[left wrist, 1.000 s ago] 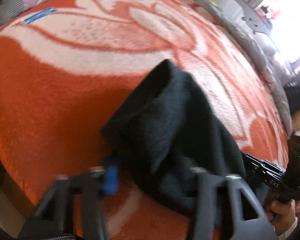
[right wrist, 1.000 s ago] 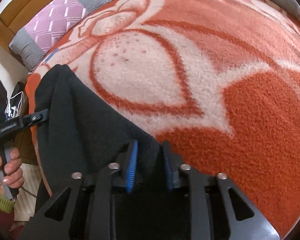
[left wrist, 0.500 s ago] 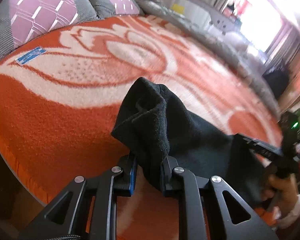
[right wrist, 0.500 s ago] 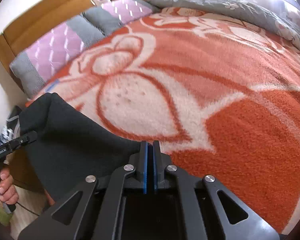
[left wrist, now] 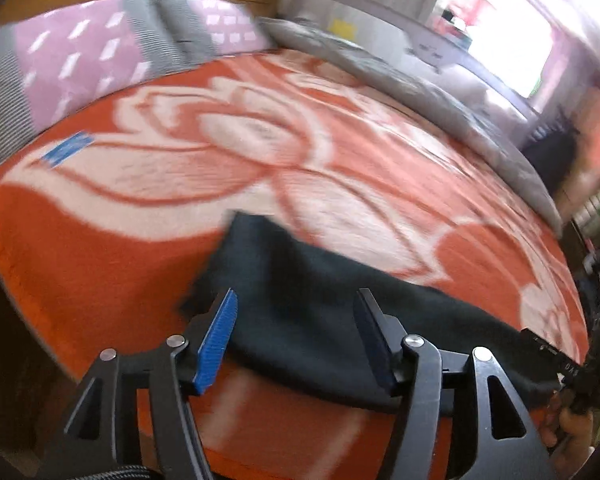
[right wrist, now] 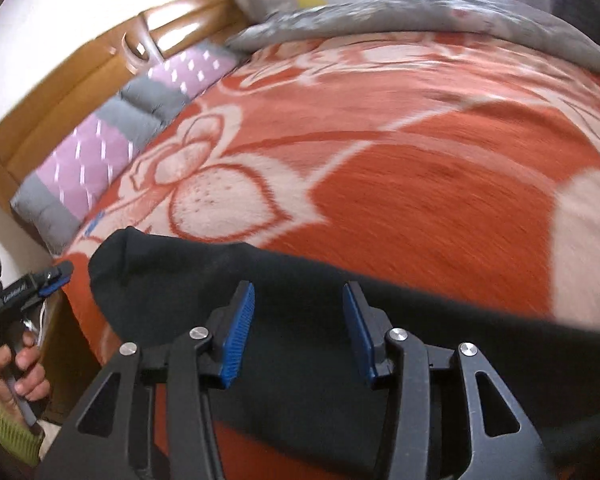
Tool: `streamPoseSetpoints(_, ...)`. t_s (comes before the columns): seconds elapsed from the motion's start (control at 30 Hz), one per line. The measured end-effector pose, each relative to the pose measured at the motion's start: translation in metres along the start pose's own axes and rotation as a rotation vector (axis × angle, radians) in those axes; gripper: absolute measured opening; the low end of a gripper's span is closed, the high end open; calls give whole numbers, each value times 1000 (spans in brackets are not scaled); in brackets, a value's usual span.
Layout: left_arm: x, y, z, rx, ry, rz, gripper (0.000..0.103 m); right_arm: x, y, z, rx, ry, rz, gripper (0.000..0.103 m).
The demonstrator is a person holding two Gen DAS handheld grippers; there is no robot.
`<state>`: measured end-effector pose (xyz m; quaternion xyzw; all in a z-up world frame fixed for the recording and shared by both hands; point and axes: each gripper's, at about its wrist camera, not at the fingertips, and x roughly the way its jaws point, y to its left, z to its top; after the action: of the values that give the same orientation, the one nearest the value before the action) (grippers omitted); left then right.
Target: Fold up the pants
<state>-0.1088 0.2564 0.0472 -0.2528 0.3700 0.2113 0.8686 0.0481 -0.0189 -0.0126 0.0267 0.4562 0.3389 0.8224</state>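
While both jaws stand wide apart, left gripper [left wrist: 294, 332] and right gripper [right wrist: 298, 328] empty, black pants [left wrist: 320, 308] flat beyond the fingertips, on the orange blanket [left wrist: 100, 248].

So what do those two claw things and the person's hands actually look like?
Both grippers, left and right, are black skeletal plastic with triangular cut-outs, silver rivets and ribbed blue pads lining the jaws. The left hand is bare, above a yellow-green knitted cuff.

Left gripper [left wrist: 296, 336]: jaws spread wide, blue pads bare, nothing between them. Right gripper [right wrist: 298, 330]: same, jaws wide (both 2-finger units tilted downward). Bare hand [right wrist: 18, 364] wraps the left gripper's handle.
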Motion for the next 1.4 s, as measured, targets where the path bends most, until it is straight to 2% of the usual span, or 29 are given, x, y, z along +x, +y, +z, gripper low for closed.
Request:
streamPoseSetpoints(0.1, 13, -47, -2, 89, 44, -79, 64, -24, -25, -19, 32, -14, -43, 47)
streamPoseSetpoints(0.33, 34, -156, -28, 311, 134, -202, 69, -99, -101, -68, 248, -110, -158, 47)
streamPoseSetpoints(0.53, 55, -234, -51, 442, 240, -323, 70, -135, -147, -103, 413, -157, -219, 47)
streamPoseSetpoints(0.67, 65, -290, -61, 578, 274, -380, 70, -144, -167, -108, 492, -176, -217, 47)
streamPoseSetpoints(0.73, 66, -311, -64, 643, 282, -421, 75, -145, -174, -107, 508, -183, -211, 47)
streamPoseSetpoints(0.83, 75, -347, -69, 723, 325, -479, 77, -142, -178, -102, 530, -194, -194, 47)
streamPoseSetpoints(1.1, 107, -424, -89, 904, 411, -526, 78, -132, -200, -100, 616, -197, -171, 47)
streamPoseSetpoints(1.27, 128, -474, -111, 1035, 493, -565, 78, -130, -210, -106, 663, -207, -157, 47)
streamPoseSetpoints(1.37, 144, -495, -126, 1092, 542, -565, 71, -126, -215, -108, 677, -212, -145, 47)
streamPoseSetpoints(1.4, 147, -499, -131, 1105, 557, -568, 65, -126, -215, -108, 674, -213, -142, 43)
